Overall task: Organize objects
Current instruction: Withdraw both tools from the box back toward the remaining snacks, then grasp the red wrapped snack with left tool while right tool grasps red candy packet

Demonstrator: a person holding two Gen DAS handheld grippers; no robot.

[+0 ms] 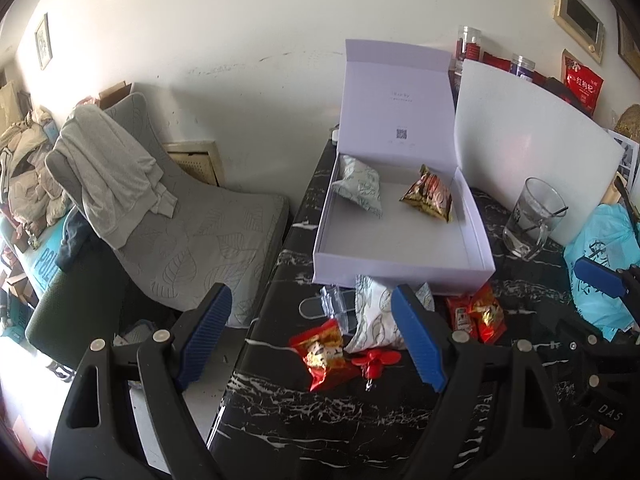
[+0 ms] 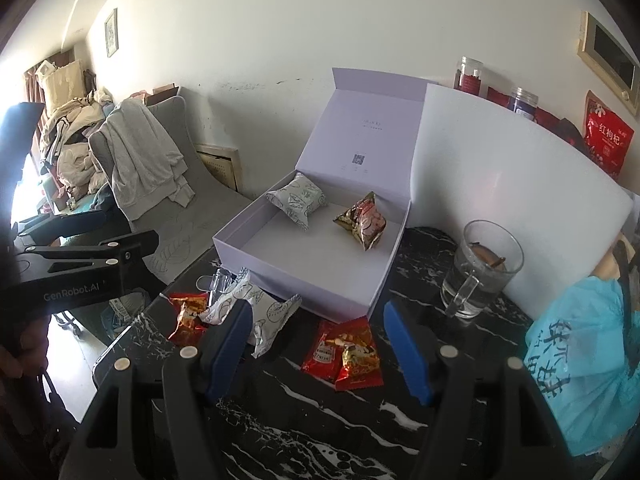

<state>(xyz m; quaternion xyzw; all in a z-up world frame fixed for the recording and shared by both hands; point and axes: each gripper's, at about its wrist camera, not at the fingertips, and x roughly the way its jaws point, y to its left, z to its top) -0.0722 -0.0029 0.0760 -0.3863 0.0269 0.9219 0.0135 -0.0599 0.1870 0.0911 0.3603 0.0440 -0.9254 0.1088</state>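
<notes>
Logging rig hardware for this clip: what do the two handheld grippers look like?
Both the left gripper and the right gripper have matte black plastic bodies with silver round rivets and ribbed blue finger pads. White "GenRobot.AI" lettering marks the left gripper's side. No cables or sleeves are visible.

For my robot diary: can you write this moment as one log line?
left tool: open, empty | right tool: open, empty | white box: holds two snack packets | more packets on black marble table

The print inside the box lid (image 1: 398, 96) is too small to be read. A leaf-patterned packet (image 1: 372, 320) is partly covered by a blue finger pad (image 1: 418, 340). The blue bag (image 2: 580, 372) is cut off by the right wrist view's edge. A framed picture (image 1: 43, 42) is blurred beyond telling.
</notes>
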